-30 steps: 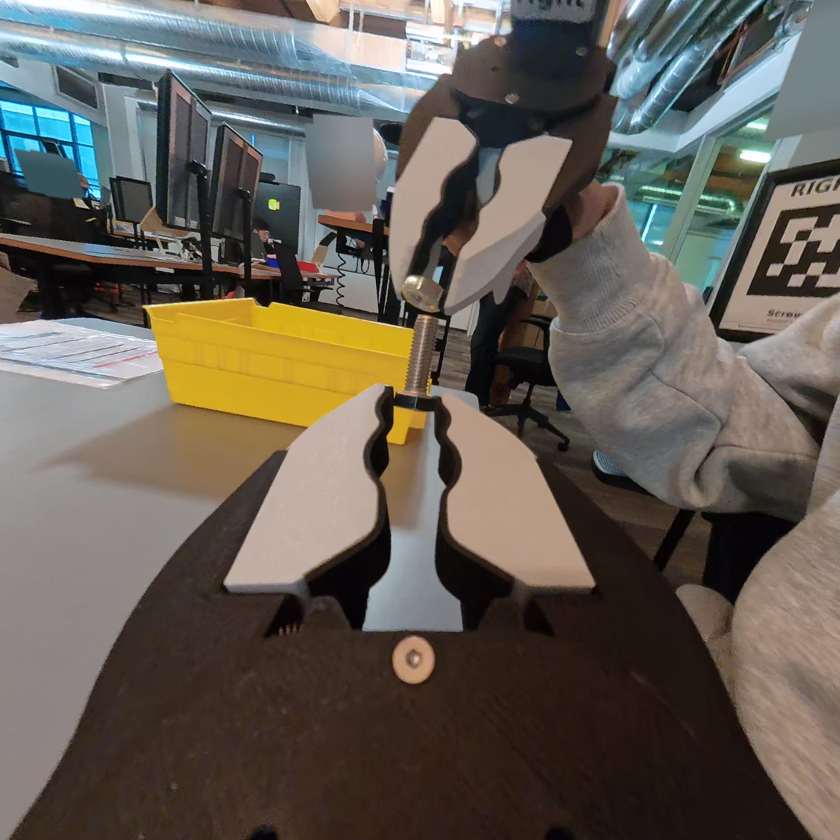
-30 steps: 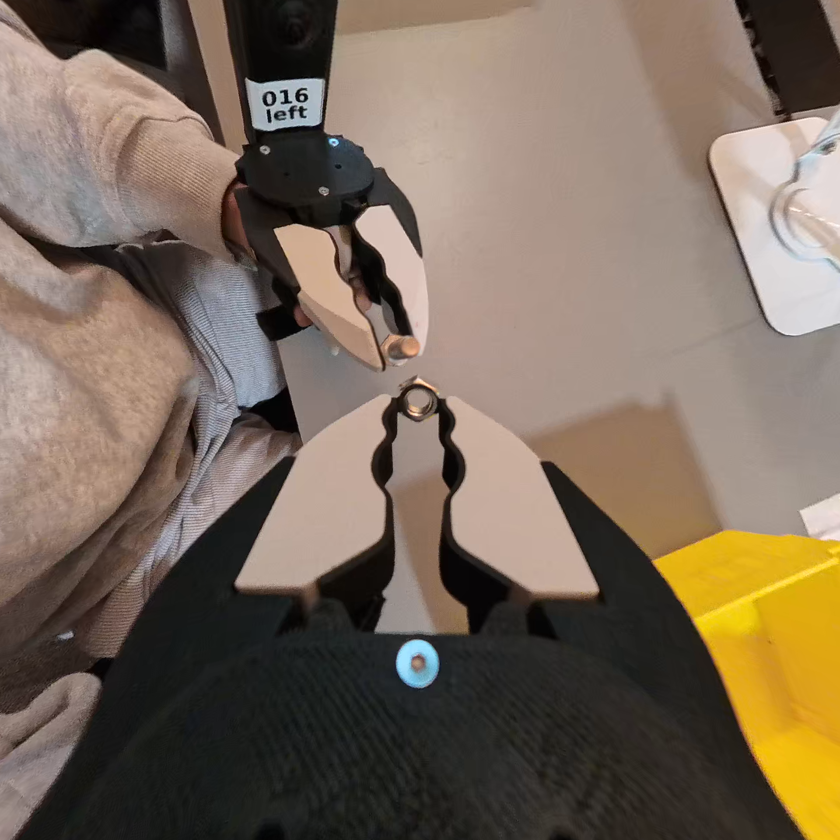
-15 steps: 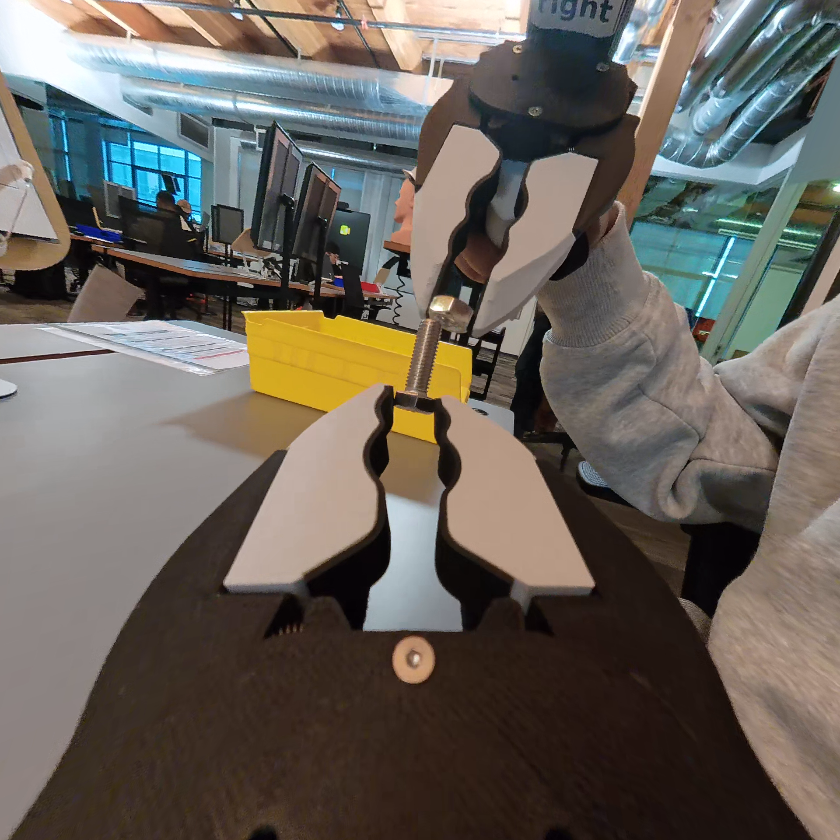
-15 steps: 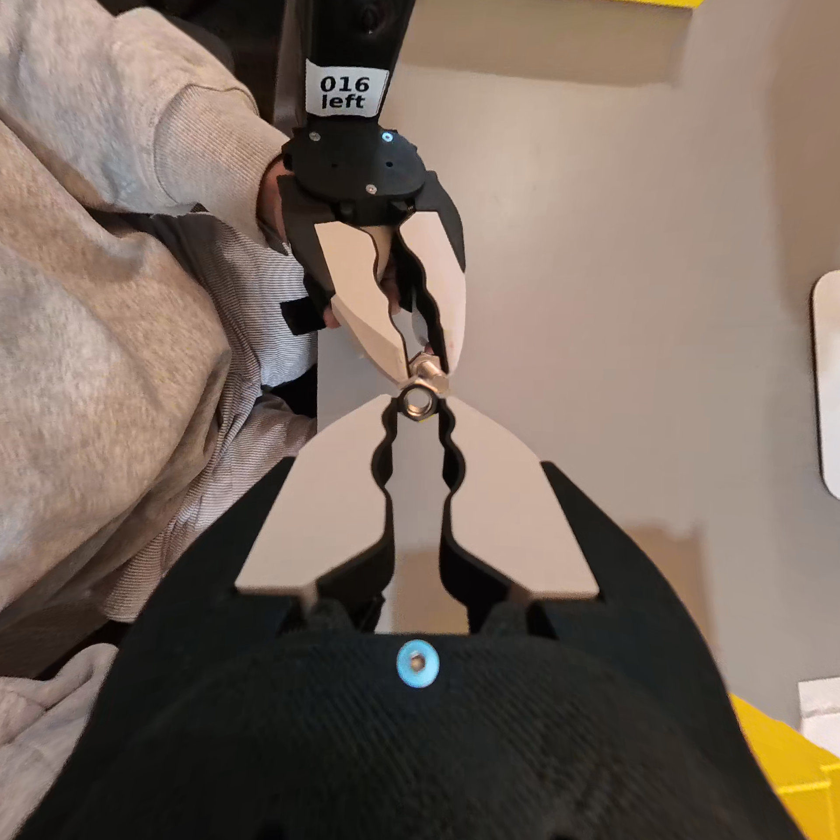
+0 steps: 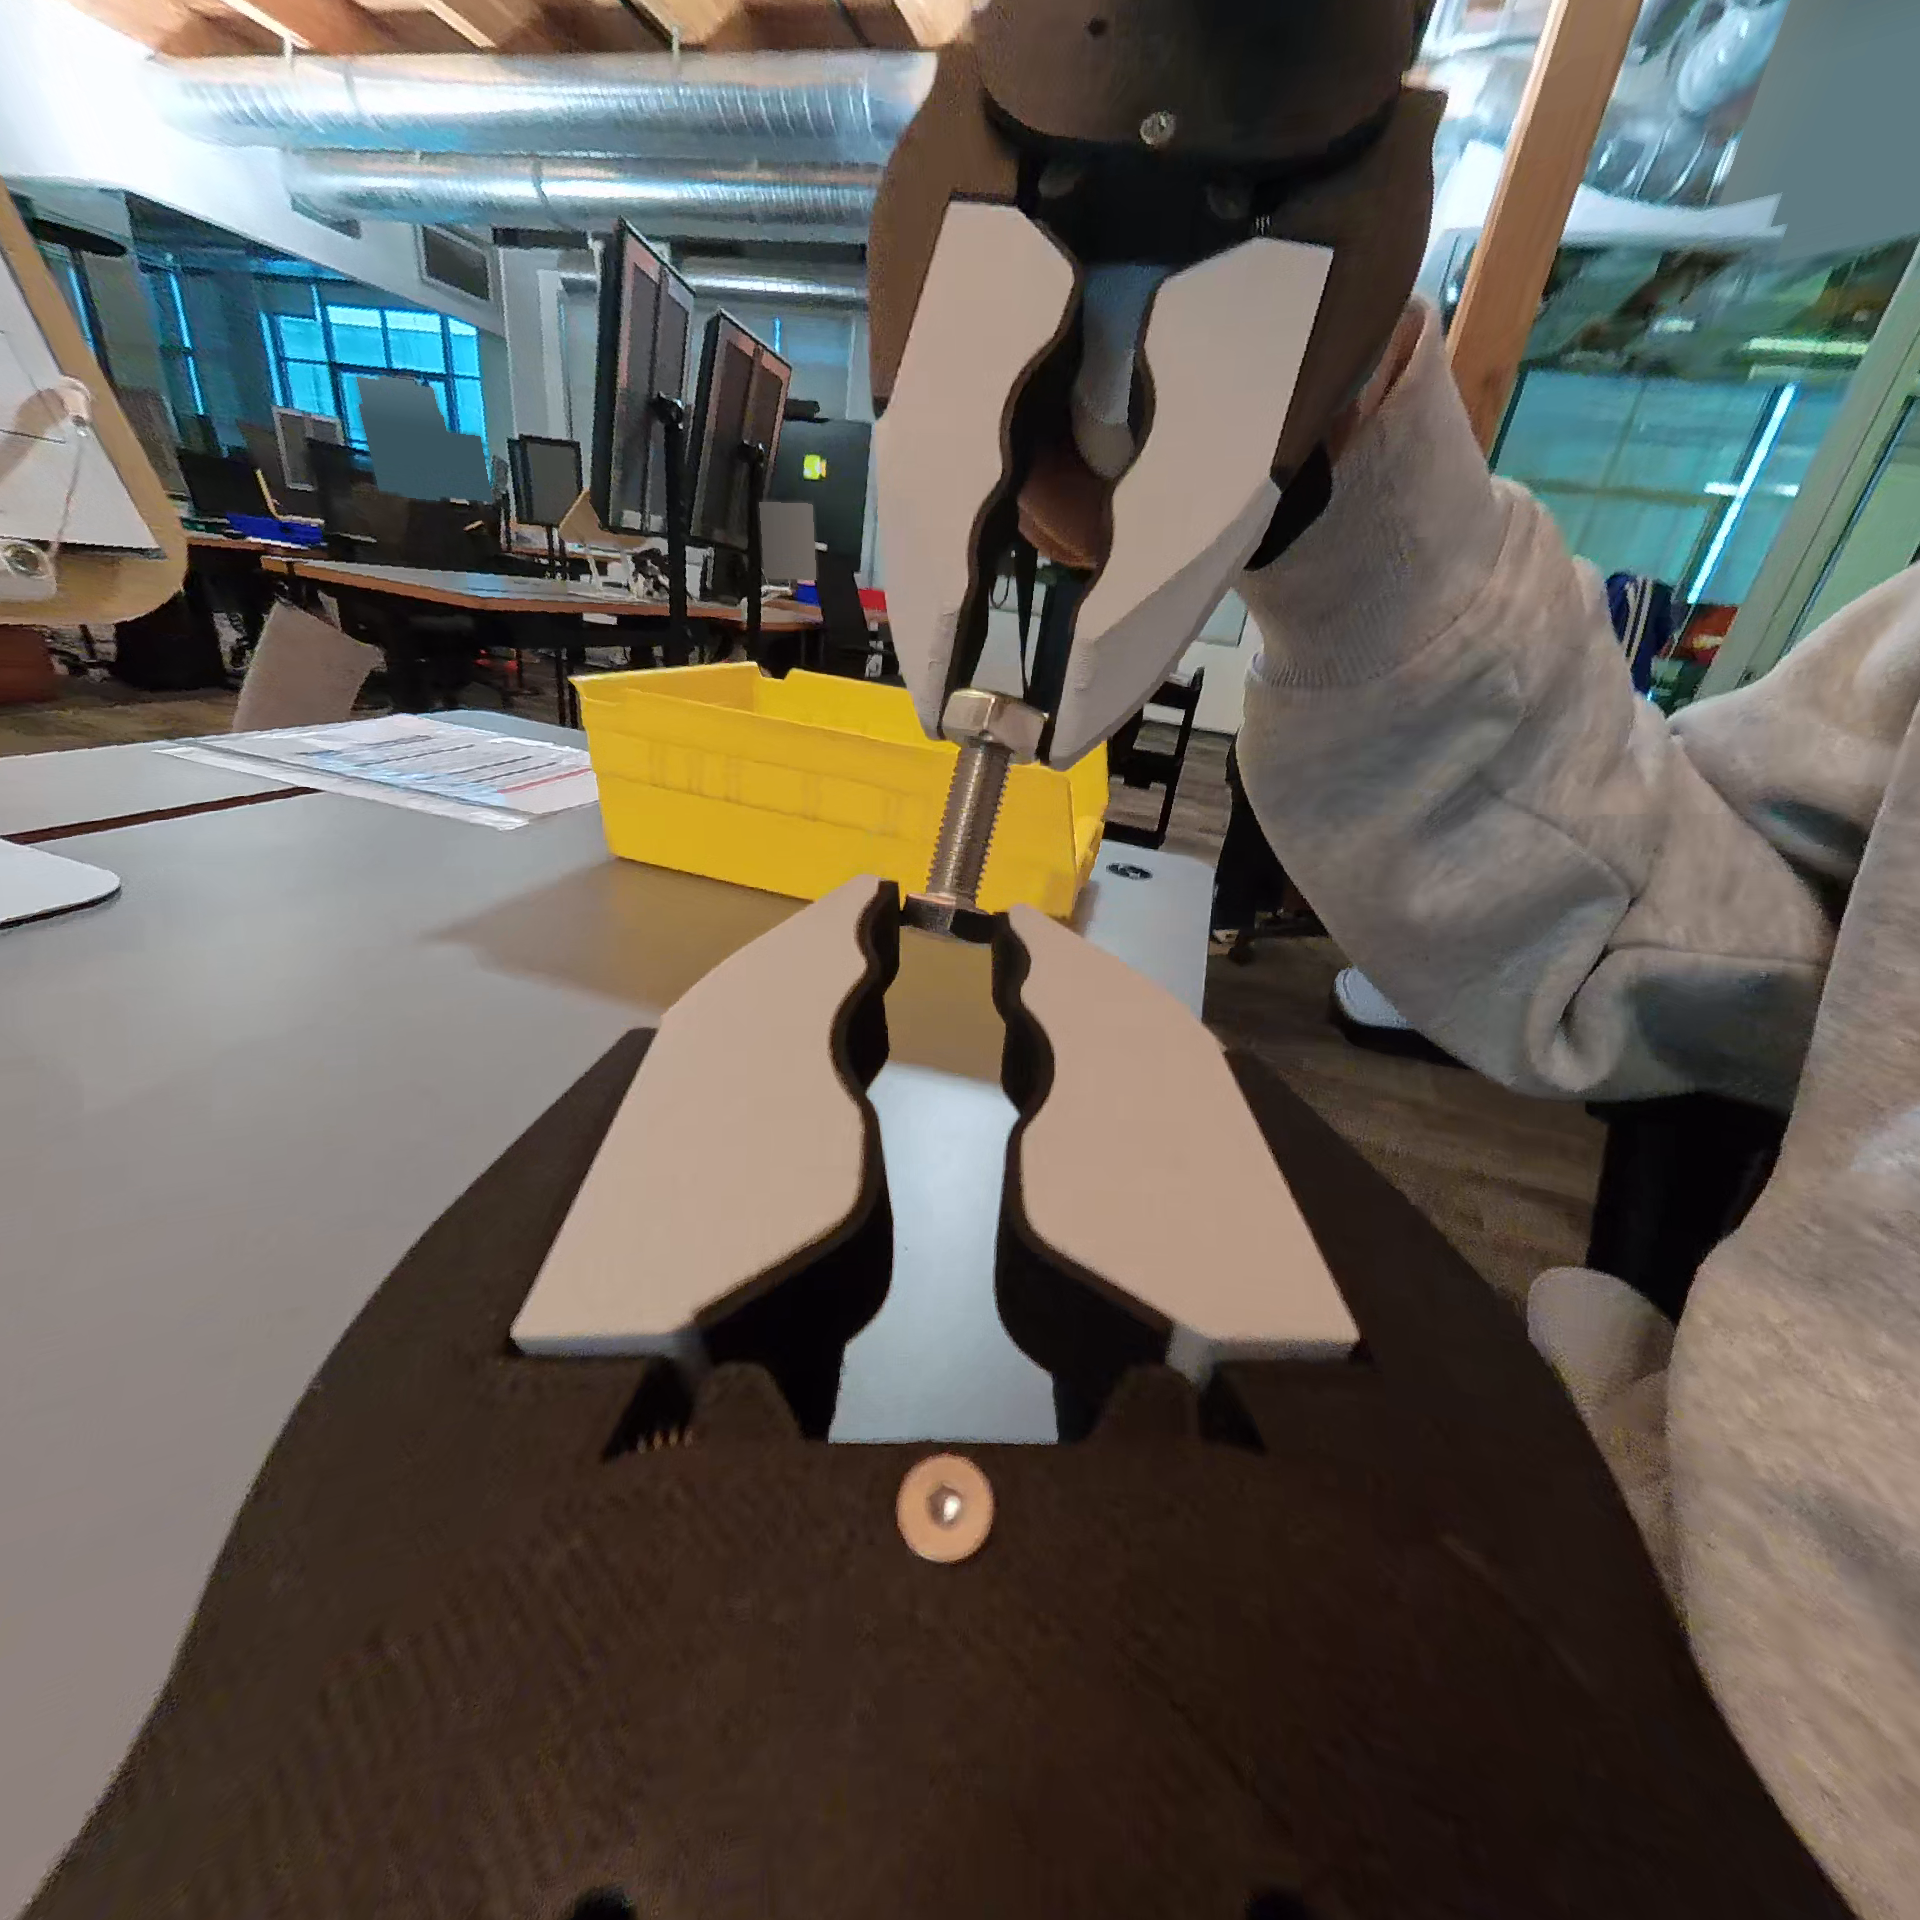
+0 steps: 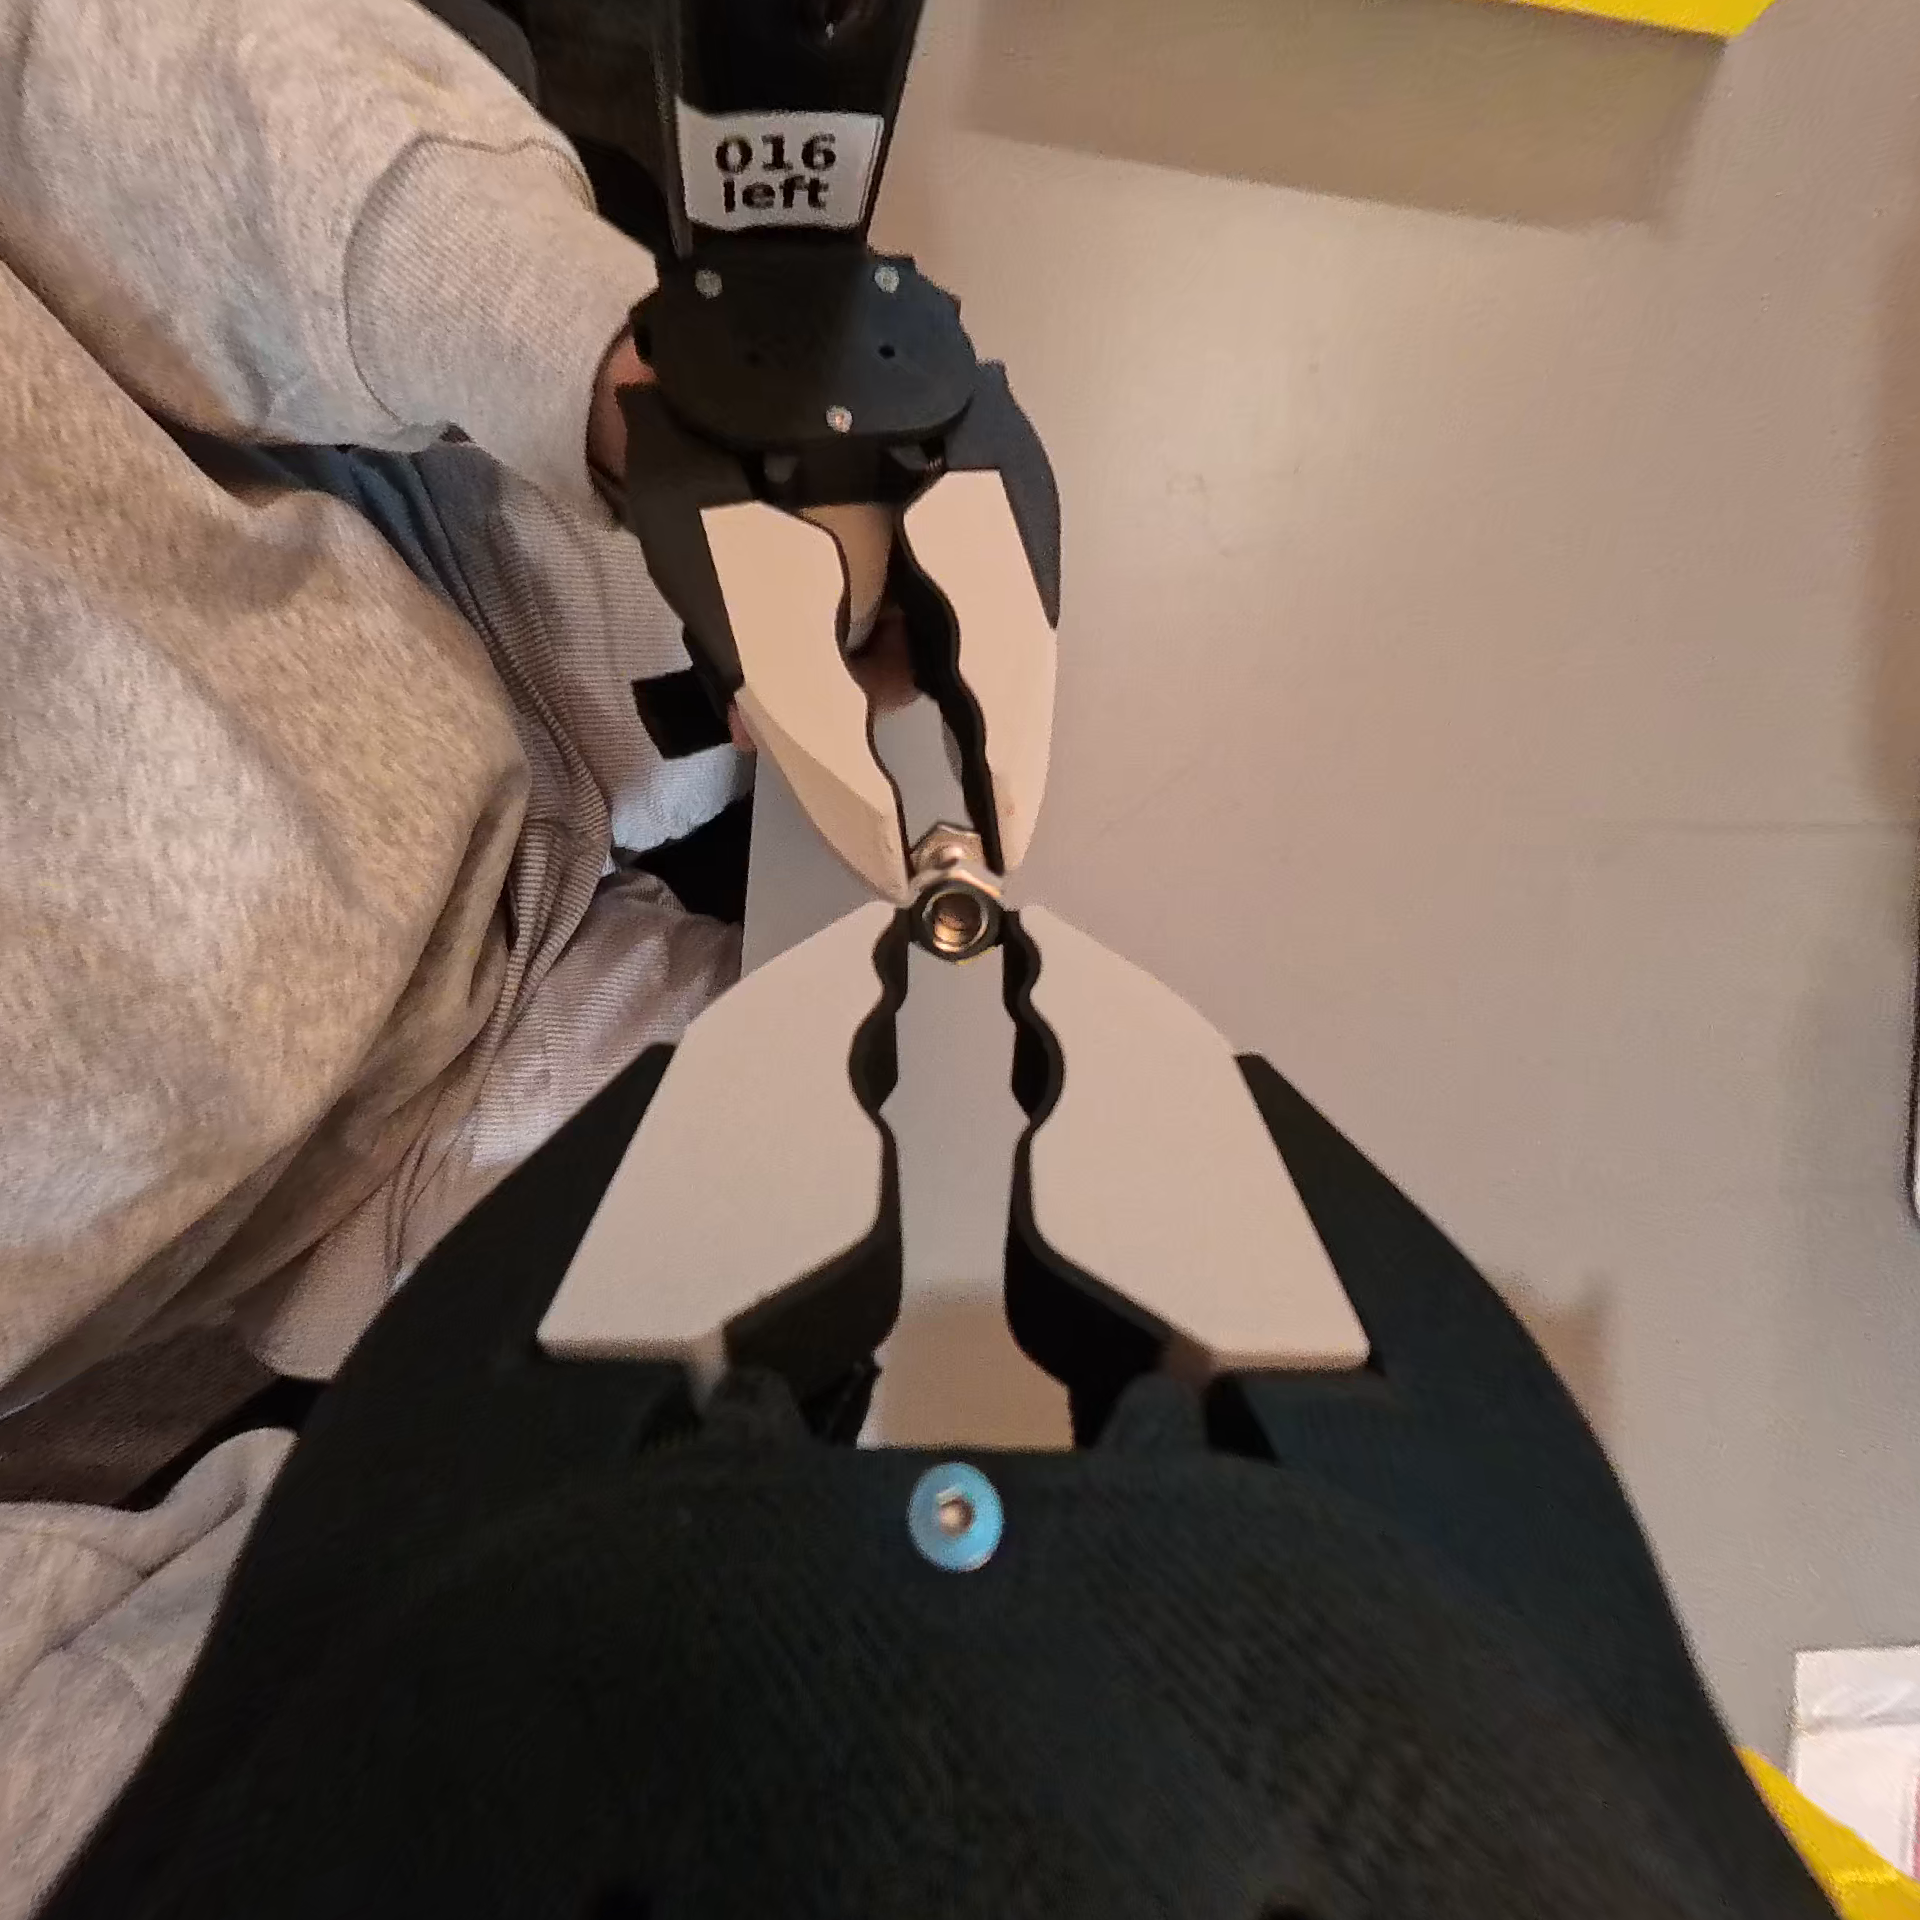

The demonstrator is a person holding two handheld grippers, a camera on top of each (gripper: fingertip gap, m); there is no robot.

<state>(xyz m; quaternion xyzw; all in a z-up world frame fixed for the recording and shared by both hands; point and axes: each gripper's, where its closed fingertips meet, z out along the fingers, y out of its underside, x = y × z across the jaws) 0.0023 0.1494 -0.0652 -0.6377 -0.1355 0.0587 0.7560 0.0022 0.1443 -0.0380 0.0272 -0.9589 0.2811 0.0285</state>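
Note:
My left gripper [image 5: 940,914] is shut on the head end of a steel bolt [image 5: 966,821], whose threaded shaft stands up from the fingertips. My right gripper [image 5: 997,722] comes down from above, shut on a hex nut [image 5: 992,717] that sits on the bolt's top end. In the right wrist view my right gripper [image 6: 951,925] holds the nut [image 6: 951,920] end-on. The left gripper [image 6: 945,852] points at it from above, tip to tip. Both are held over the near edge of a grey table [image 5: 260,1039].
A yellow bin [image 5: 779,790] stands on the table behind the bolt, and its corner shows in the right wrist view [image 6: 1808,1849]. A printed sheet [image 5: 395,758] lies at the far left. A white base plate [image 5: 42,883] is at the left edge. Grey sleeves [image 5: 1507,831] fill the right. My two grippers' fingertips are within a few centimetres of each other.
My right gripper has brought the nut down from a gap above the bolt onto the bolt's tip. The left gripper still holds the bolt upright, and both views have shifted.

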